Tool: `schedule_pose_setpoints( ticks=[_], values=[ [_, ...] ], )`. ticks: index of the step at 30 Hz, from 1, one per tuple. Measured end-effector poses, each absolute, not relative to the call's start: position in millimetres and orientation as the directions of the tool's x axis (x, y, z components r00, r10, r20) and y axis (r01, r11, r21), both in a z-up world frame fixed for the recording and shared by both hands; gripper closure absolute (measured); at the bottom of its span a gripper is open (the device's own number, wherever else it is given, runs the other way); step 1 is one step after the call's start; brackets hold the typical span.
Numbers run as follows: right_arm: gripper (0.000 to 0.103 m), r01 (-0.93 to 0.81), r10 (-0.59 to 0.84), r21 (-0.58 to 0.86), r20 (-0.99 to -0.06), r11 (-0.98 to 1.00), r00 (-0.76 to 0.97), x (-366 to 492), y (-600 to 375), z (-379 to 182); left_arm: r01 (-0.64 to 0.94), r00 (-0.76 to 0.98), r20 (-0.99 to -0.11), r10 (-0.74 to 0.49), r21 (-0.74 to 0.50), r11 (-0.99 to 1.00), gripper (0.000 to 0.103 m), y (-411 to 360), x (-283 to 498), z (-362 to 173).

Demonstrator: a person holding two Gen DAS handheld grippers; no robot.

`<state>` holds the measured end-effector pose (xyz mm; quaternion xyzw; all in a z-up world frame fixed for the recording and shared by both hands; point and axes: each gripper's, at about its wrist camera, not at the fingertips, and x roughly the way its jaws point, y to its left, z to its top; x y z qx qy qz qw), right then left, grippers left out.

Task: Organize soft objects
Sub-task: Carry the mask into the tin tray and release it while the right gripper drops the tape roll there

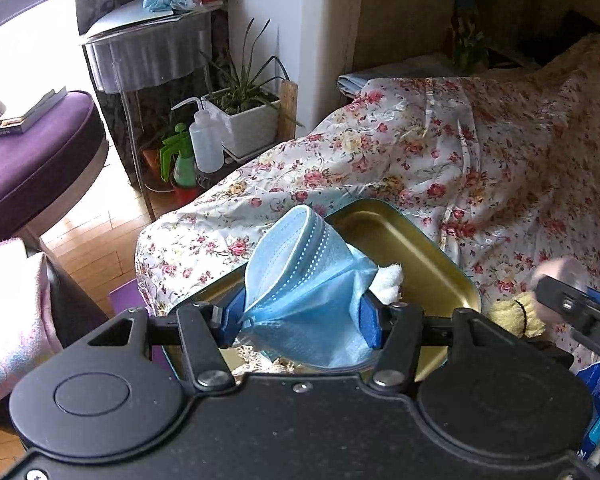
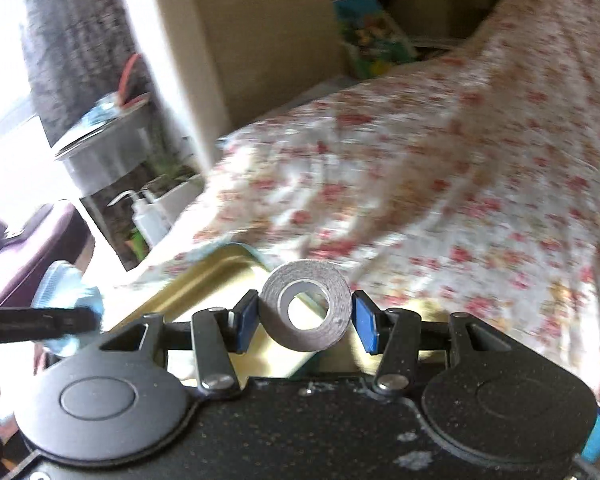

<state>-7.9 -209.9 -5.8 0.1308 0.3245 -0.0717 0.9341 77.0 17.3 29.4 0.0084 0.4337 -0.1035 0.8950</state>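
My left gripper (image 1: 303,316) is shut on a crumpled blue face mask (image 1: 300,264), which hangs just above a gold metal tin (image 1: 419,248) lying on the floral bedspread (image 1: 479,168). A white fluffy item (image 1: 389,280) lies in the tin behind the mask. My right gripper (image 2: 303,322) is shut on a grey roll of tape (image 2: 303,312), held in the air over the tin's (image 2: 204,280) near corner, and this view is motion-blurred. In the left wrist view the right gripper (image 1: 571,304) comes in from the right, beside a yellow plush toy (image 1: 515,316).
A purple chair (image 1: 32,160) with a book stands on the left beside a grey side table (image 1: 148,56). Potted plants (image 1: 244,112), a wash bottle (image 1: 204,140) and a green sprayer (image 1: 180,160) sit on the floor. A blue packet (image 1: 599,404) lies at lower right.
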Motion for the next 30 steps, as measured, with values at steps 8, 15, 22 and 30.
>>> schedule_pose_setpoints(
  ticks=[8, 15, 22, 30],
  values=[
    [0.052, 0.161, 0.012, 0.226, -0.613, 0.961, 0.790, 17, -180, 6, 0.175, 0.616, -0.771, -0.162, -0.067, 0.982, 0.035, 13, 79, 30],
    [0.038, 0.160, 0.014, 0.229, -0.612, 0.960, 0.791, 27, -179, 3, 0.137, 0.640, -0.758, -0.128, -0.051, 0.989, 0.026, 15, 80, 31],
    [0.038, 0.193, -0.007, 0.223, -0.638, 0.956, 0.770, 21, -189, -5, 0.122, 0.628, -0.769, -0.117, -0.052, 0.991, 0.026, 20, 83, 28],
    [0.038, 0.228, -0.037, 0.194, -0.679, 0.954, 0.733, 8, -198, -14, 0.144, 0.611, -0.784, -0.106, -0.021, 0.989, 0.026, 13, 80, 25]
  ],
)
